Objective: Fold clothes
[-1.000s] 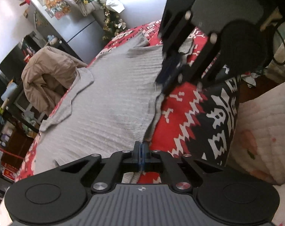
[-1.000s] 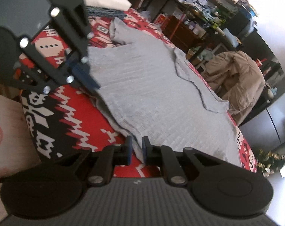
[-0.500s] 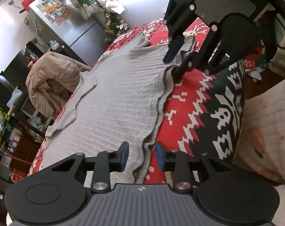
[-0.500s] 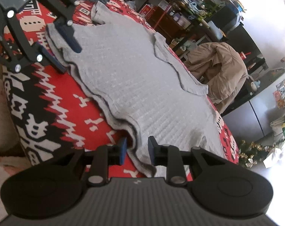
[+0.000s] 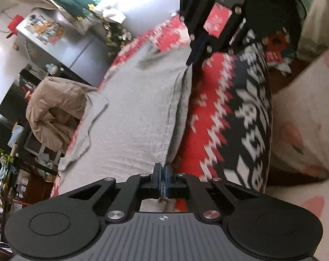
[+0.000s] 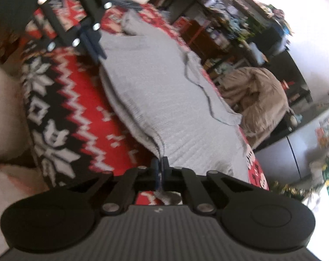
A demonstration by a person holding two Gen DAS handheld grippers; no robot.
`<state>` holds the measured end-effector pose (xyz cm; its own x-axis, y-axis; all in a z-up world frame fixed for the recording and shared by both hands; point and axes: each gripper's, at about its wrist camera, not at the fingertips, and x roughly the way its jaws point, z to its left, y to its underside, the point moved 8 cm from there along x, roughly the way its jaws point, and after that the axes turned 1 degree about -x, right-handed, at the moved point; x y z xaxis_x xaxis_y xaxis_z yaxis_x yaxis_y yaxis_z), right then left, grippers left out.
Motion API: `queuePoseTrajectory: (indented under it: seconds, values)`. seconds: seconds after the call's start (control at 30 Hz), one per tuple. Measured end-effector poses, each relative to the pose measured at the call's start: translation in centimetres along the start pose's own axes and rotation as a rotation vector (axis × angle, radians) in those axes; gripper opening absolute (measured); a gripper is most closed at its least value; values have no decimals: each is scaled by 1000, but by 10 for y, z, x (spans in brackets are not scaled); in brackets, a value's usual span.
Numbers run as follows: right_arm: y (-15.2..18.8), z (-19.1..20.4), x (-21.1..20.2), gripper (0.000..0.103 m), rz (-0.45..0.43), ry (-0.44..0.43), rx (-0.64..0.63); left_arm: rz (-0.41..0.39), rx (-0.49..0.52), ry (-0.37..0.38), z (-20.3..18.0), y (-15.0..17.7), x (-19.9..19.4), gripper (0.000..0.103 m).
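Note:
A grey knit garment (image 5: pixel 138 113) lies spread flat on a red, black and white patterned blanket (image 5: pixel 218 117). My left gripper (image 5: pixel 163 174) is shut on the garment's near hem, with fabric pinched between its blue pads. Farther along the same edge, my right gripper (image 5: pixel 194 54) is also closed on the hem. In the right wrist view the right gripper (image 6: pixel 160 169) is shut on the edge of the grey garment (image 6: pixel 164 100). There the left gripper (image 6: pixel 94 45) grips the far end of that hem. A sleeve lies folded on the far side.
A beige jacket (image 5: pixel 55 108) hangs over a chair beyond the bed's far side. A grey fridge (image 5: pixel 62 43) and cluttered shelves (image 6: pixel 229 21) stand behind it. A white floral quilt (image 5: pixel 306 119) lies beside the blanket's near edge (image 6: pixel 77 100).
Both grippers opened over the hem half a second ago and have now closed on it. The views have rolled slightly and the hem is drawn straighter between the two grippers.

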<state>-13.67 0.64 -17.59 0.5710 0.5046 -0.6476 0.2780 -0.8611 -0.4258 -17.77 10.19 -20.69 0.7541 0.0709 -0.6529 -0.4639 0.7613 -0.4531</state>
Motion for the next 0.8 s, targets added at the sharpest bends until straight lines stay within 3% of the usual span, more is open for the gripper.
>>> queuePoseTrajectory:
  seconds: [0.17, 0.33, 0.47, 0.63, 0.8]
  values:
    - [7, 8, 11, 2, 31, -15, -10, 23, -10, -13, 1, 2, 3, 8]
    - [16, -16, -7, 15, 20, -77, 215, 21, -126, -8, 7, 4, -11, 19]
    - [42, -51, -24, 23, 35, -69, 477, 38, -378, -16, 31, 19, -26, 24]
    - [101, -102, -15, 24, 128, 7, 920, 76, -758, -67, 71, 52, -38, 29]
    - [122, -112, -10, 24, 125, -23, 1142, 82, -1112, -14, 91, 79, -34, 30]
